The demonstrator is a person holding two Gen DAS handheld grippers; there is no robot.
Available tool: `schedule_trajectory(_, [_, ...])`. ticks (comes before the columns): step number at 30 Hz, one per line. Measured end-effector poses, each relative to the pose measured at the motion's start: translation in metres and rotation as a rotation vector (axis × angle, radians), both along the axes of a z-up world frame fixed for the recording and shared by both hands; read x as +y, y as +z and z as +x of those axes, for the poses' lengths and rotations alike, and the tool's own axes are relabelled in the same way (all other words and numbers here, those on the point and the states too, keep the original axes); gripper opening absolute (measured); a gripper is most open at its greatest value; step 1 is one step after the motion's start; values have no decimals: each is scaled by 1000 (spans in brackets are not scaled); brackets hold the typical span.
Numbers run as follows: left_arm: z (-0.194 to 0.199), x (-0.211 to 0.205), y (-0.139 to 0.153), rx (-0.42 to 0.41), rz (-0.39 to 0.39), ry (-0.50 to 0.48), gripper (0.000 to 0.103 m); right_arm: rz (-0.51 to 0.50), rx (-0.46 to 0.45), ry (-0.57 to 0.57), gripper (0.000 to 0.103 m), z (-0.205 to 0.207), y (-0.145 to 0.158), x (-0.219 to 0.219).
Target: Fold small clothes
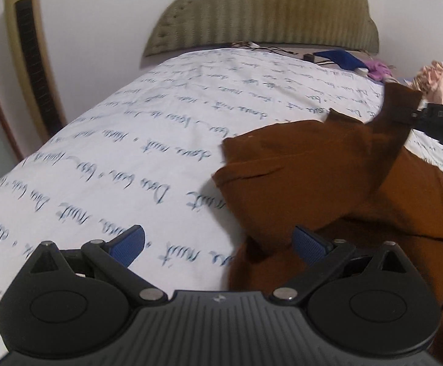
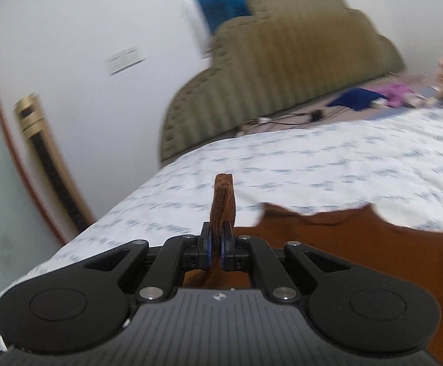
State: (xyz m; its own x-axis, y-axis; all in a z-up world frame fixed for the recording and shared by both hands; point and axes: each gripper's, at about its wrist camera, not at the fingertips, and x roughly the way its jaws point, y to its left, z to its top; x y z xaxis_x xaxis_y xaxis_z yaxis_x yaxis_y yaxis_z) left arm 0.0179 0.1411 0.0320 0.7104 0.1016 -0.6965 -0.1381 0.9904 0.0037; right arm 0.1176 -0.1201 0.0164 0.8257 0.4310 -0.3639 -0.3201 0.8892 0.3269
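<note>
A brown garment (image 1: pixel 328 183) lies on the bed's white sheet with blue script (image 1: pixel 130 152), toward the right. My left gripper (image 1: pixel 218 241) is open and empty, low over the sheet at the garment's left edge; its right pad (image 1: pixel 310 244) touches or nearly touches the cloth. My right gripper (image 2: pixel 217 244) is shut on an edge of the brown garment (image 2: pixel 358 244), and a strip of cloth (image 2: pixel 223 195) sticks up between the pads. In the left wrist view the right gripper (image 1: pixel 416 114) holds that strip lifted above the bed.
A padded olive headboard (image 1: pixel 267 9) stands at the far end. Blue cloth (image 1: pixel 340 58), purple cloth (image 1: pixel 377 70), cables and a pink garment pile (image 1: pixel 441 85) lie near it. A gold tower fan (image 1: pixel 29 61) stands at the left wall.
</note>
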Motion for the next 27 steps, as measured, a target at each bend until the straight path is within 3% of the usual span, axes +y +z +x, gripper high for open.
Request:
schedule_trajectory(11, [25, -7, -19, 55, -1, -4, 103, 228, 118, -250, 7, 3, -48, -118])
schedule_trajectory(20, [33, -12, -34, 89, 45, -29, 103, 243, 165, -328, 7, -14, -69, -151])
schedule_trajectory(27, [51, -2, -45, 97, 34, 2, 103, 268, 190, -330, 10, -17, -75, -158])
